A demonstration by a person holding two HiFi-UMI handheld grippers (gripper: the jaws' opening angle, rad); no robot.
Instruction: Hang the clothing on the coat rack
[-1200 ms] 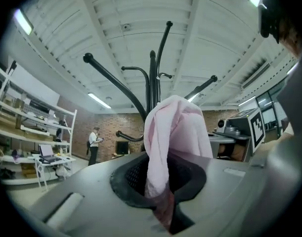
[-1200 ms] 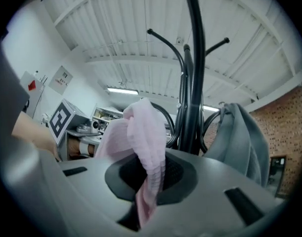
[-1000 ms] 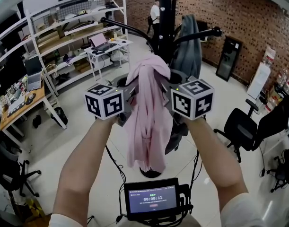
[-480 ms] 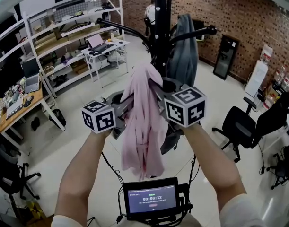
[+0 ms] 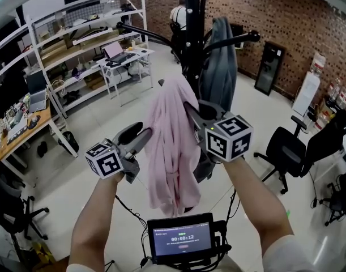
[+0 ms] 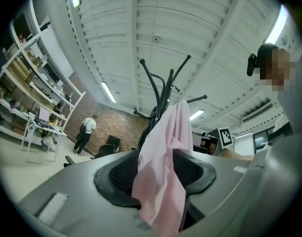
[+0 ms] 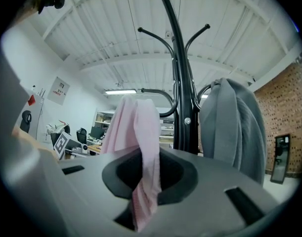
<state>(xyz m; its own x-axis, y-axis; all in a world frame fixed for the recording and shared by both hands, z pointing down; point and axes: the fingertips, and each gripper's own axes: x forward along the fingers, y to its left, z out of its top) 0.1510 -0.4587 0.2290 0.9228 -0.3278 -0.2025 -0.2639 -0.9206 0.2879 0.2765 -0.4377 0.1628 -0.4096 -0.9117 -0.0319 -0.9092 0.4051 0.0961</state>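
Forearms come up bare from the bottom edge of the head view. The left arm (image 5: 96, 220) sits the lower of the two, wrist rolled so its cube (image 5: 106, 167) tilts. The left gripper (image 5: 140, 136) points up and to the right, toward the garment (image 5: 171, 146). Its jaws have just been opening and stand wide apart. In the left gripper view a pink fold hangs loose between the pads (image 6: 118, 174), and neither pad presses on it. The garment is draped over an arm of the rack (image 5: 191, 16) and hangs down between the two grippers. The right arm (image 5: 257, 203) reaches higher, with the right gripper (image 5: 192, 109) roughly level and its tips at the cloth's right edge. Its jaws have just been opening too, though only a little. A strip of the garment runs slack through the narrow gap. Right of the pole, a grey coat (image 5: 218, 61) hangs from another arm of the rack.
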